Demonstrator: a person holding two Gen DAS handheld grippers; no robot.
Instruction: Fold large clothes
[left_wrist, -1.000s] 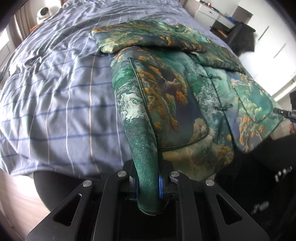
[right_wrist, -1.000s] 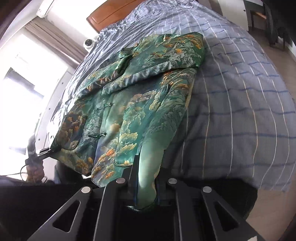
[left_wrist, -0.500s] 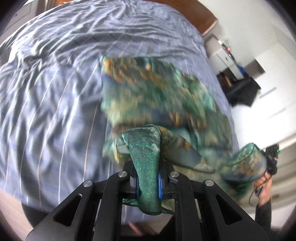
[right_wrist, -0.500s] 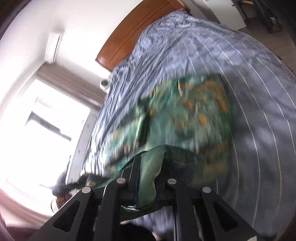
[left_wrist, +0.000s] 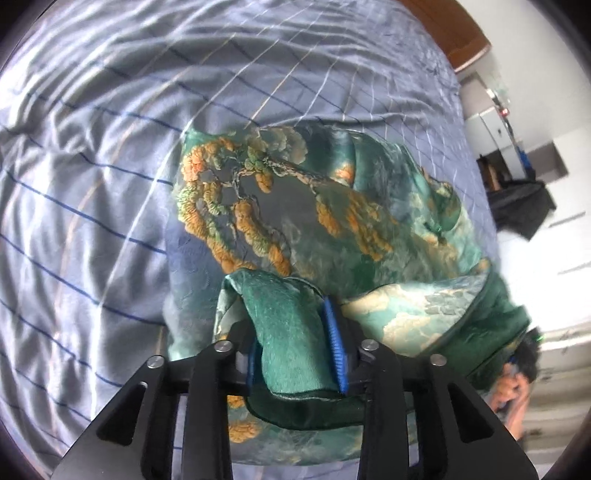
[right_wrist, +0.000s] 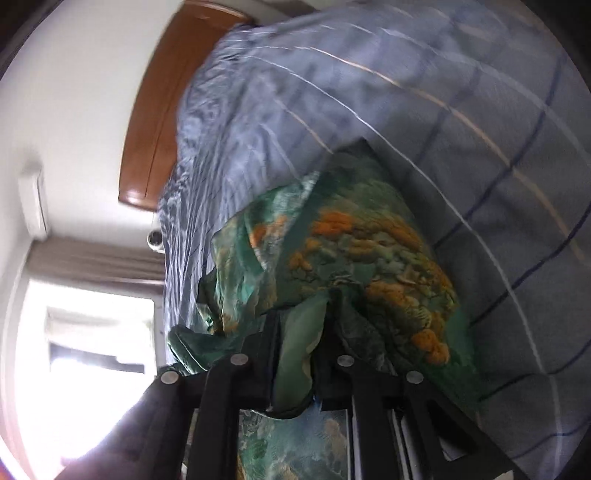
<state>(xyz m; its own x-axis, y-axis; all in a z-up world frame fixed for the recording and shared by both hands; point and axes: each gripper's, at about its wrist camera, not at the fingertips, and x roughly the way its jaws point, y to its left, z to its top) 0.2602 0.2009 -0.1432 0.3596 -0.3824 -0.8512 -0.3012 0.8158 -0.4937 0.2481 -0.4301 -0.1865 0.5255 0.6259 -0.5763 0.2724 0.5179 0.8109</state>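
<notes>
Item: green brocade jacket (left_wrist: 295, 221), pine-and-cloud pattern in orange and teal, lying on the striped blue bedspread (left_wrist: 92, 184) towards the foot edge of the bed, well short of the wooden headboard (right_wrist: 155, 110). Condition: a second ago the garment lay at full length with its hem hanging over the foot edge; the hem has since been carried up and over, so the lower half now lies on the upper half as a shorter, thicker bundle. Left hand-held gripper (left_wrist: 295, 354): jaws opening, a bunched green fold of hem between the blue pads and bulging out in front of them; the cloth looks slack rather than pinched. Right hand-held gripper (right_wrist: 299, 354): jaws beginning to part, a pale green fold of hem in the narrow gap and apparently not yet free. Reading: the lengthwise fold appears made and the release under way. Risk: slippery cloth may cling to a pad and drag the top layer askew.
</notes>
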